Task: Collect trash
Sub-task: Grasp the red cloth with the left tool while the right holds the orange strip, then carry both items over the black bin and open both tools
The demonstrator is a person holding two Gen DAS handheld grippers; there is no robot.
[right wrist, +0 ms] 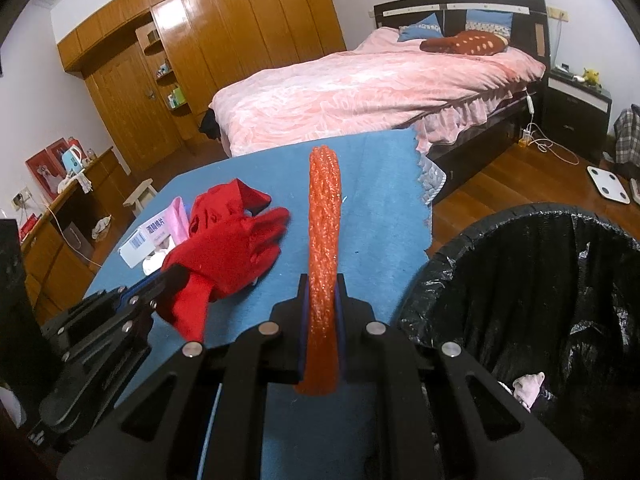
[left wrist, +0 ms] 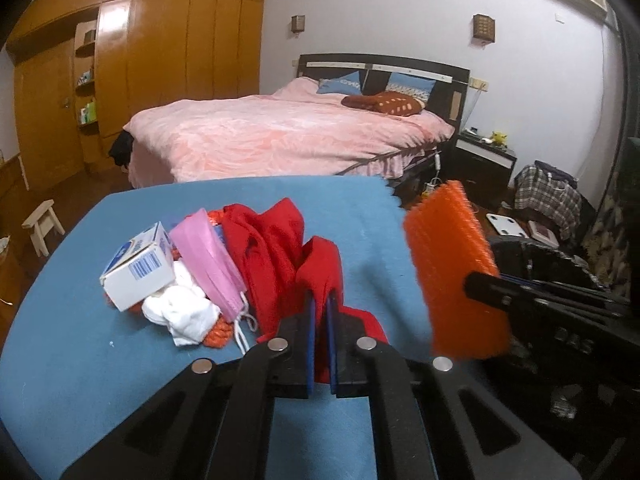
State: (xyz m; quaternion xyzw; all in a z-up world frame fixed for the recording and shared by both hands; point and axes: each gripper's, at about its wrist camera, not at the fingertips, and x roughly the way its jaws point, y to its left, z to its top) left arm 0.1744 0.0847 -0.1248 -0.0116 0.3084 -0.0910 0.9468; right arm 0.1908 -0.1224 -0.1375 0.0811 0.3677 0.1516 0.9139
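Trash: left gripper clamps red cloth; right gripper clamps orange strip.

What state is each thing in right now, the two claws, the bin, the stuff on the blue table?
Left gripper: shut on red cloth.
Right gripper: shut on orange bubble-wrap sheet, held upright.
Black-lined trash bin: open, a pale scrap inside.
White cardboard box: closed, tilted on the pile.
Pink face mask: draped over the pile.
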